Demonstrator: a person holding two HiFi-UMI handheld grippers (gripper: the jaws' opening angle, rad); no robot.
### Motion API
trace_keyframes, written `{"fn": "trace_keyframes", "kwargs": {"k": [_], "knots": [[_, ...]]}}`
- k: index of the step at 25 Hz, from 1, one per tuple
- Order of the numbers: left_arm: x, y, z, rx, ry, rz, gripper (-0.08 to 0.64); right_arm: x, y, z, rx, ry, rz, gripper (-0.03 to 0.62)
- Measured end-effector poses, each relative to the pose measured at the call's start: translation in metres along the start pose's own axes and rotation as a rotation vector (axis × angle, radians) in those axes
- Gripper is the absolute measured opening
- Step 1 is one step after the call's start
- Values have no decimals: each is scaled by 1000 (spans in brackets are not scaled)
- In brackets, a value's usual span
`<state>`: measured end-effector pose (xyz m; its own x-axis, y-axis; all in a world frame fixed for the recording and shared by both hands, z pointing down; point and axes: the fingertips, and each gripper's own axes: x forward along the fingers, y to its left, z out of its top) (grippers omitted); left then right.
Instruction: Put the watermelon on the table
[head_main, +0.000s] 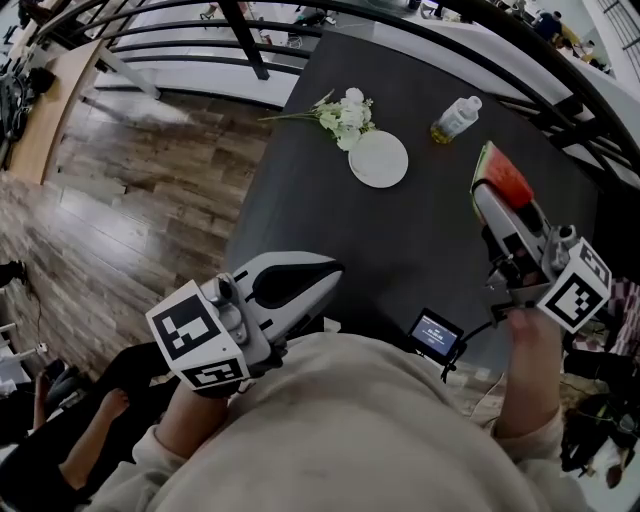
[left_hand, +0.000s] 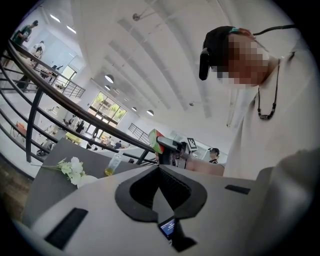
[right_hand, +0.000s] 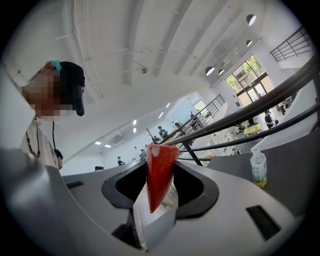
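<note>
- Watermelon slice (head_main: 503, 178) sits clamped in our right gripper (head_main: 492, 200), over the right side of the dark table (head_main: 390, 250), well apart from the white plate (head_main: 378, 160).
- Our left gripper (left_hand: 159, 169) hangs empty, jaws together, near the table's front edge.

- Watermelon slice (head_main: 503, 176): one.
- Plate (head_main: 378, 159): one.
- Flower bunch (head_main: 343, 115): one.
- Bottle (head_main: 457, 119): one.
- Small screen (head_main: 435, 335): one.
- Tabletop (head_main: 400, 240): one.
- Grippers: two, the left gripper (head_main: 332, 270) and the right gripper (head_main: 492, 200).
- Marker cubes: two, one on each gripper.
- People in the far hall: too small to count.
</note>
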<state>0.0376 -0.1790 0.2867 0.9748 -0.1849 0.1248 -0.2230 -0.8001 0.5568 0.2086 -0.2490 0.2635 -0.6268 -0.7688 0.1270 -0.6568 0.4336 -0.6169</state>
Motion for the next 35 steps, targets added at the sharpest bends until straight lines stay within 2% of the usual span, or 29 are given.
{"fn": "trace_keyframes", "kwargs": {"k": [13, 16, 28, 35], "knots": [[-17, 2, -16, -46, -9, 63, 3, 32, -22, -18, 6, 81, 13, 184], [-17, 6, -21, -54, -5, 74, 3, 43, -28, -22, -22, 99, 25, 184], [-18, 11, -37, -99, -9, 86, 3, 64, -68, -55, 16, 180, -10, 184], [-28, 21, -41, -128, -23, 125, 3, 89, -84, -69, 26, 229, 0, 184]]}}
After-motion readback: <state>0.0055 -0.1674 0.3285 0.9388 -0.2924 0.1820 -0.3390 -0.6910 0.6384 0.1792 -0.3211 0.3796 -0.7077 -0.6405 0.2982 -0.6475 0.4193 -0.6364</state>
